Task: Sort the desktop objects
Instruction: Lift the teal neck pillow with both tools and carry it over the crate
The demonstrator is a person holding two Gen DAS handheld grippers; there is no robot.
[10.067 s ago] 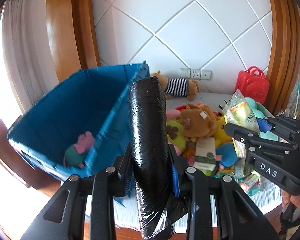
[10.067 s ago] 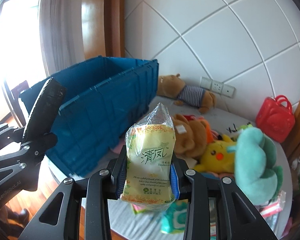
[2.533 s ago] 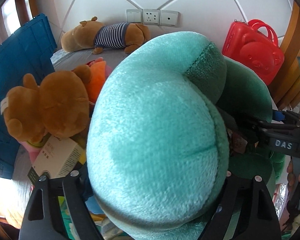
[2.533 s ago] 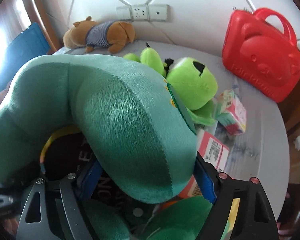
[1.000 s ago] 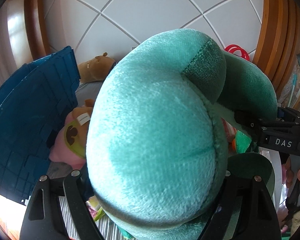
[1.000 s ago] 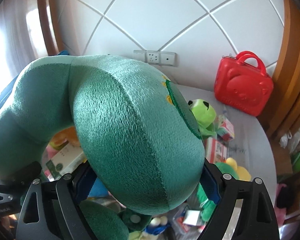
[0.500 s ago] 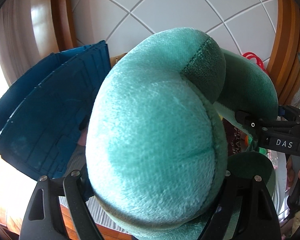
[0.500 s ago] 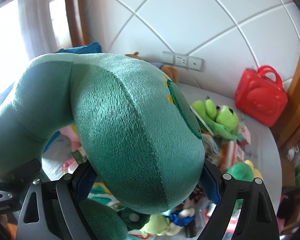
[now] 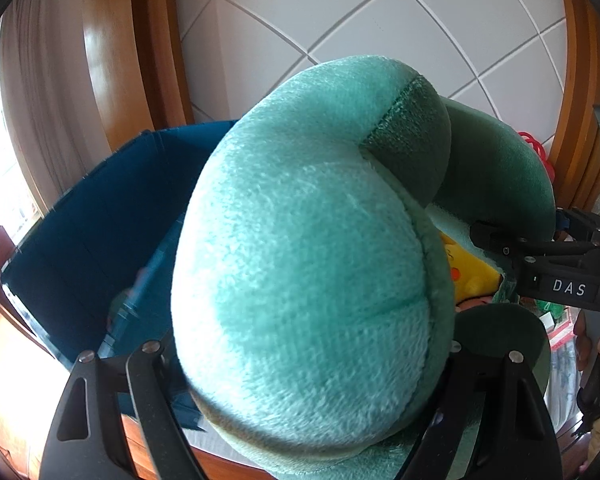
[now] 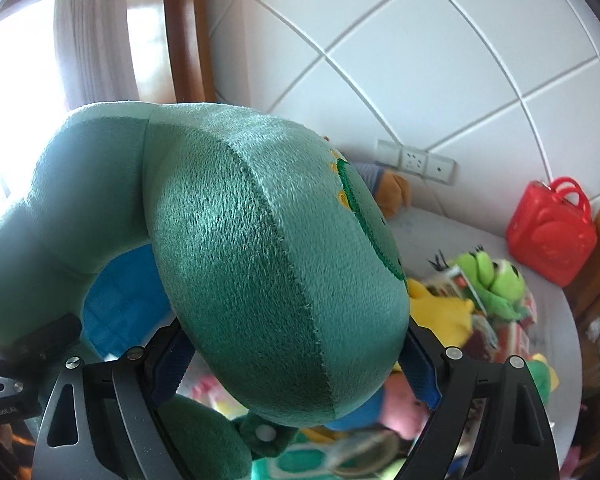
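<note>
Big teal-green plush U-shaped neck pillow (image 9: 300, 280) is up in the air beside the blue plastic crate (image 9: 80, 240). Your left gripper (image 9: 300, 364) and right gripper (image 10: 292, 344) each pinch one end, pads mostly hidden, looks like.

White wall (image 10: 440, 60) w/ diagonal grooves is filling the bkgd. Wood trim (image 9: 136, 52) is framing it; pale curtain (image 9: 40, 92) is hanging at left. Daylight is streaming thru window (image 10: 16, 76). Socket strip (image 10: 416, 160) is sitting low on wall.
</note>
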